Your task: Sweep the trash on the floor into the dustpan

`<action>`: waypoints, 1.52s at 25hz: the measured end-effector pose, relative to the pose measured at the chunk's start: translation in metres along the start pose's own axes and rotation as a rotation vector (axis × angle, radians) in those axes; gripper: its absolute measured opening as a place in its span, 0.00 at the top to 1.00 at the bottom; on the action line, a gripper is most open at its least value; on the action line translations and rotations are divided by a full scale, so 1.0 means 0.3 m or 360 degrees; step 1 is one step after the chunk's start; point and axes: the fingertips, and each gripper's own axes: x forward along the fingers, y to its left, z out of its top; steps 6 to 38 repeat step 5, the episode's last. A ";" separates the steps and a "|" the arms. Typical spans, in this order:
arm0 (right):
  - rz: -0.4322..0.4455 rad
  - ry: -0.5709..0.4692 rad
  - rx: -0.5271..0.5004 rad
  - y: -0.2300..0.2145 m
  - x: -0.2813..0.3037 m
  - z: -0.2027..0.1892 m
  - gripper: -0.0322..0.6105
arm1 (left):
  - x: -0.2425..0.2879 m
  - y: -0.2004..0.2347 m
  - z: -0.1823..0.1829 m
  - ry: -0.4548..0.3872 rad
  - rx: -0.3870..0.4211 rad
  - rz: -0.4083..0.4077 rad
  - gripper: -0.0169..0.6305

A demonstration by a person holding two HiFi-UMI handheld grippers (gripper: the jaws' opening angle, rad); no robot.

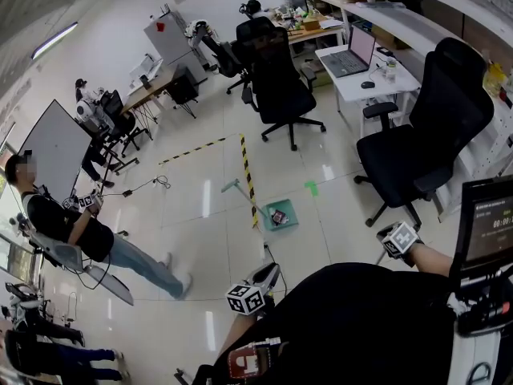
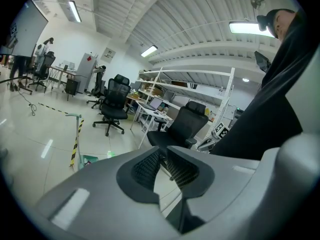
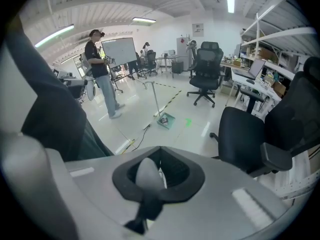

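A green dustpan (image 1: 282, 215) stands on the pale floor with dark trash lying in it, its long handle (image 1: 243, 194) leaning up and to the left. It shows small in the left gripper view (image 2: 90, 159) and in the right gripper view (image 3: 166, 120). Both grippers are held close to my body, well short of the dustpan. My left gripper (image 1: 268, 273) is shut with nothing in it, its ribbed pads (image 2: 150, 166) almost meeting. My right gripper (image 1: 393, 243) is shut too, and a blurred grey rounded shape near the camera hides part of its pads (image 3: 172, 171). No broom is in view.
Black office chairs (image 1: 280, 87) (image 1: 425, 143) stand beyond and to the right of the dustpan. A white desk (image 1: 365, 74) carries a laptop. Black-and-yellow tape (image 1: 247, 175) and a cable (image 1: 144, 187) cross the floor. A person (image 1: 88, 235) stands at left. A screen (image 1: 489, 231) is at right.
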 end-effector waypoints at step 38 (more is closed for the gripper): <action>0.0007 0.0002 0.0012 0.009 0.015 -0.002 0.95 | -0.014 0.017 -0.014 0.0010 -0.0005 0.0007 0.91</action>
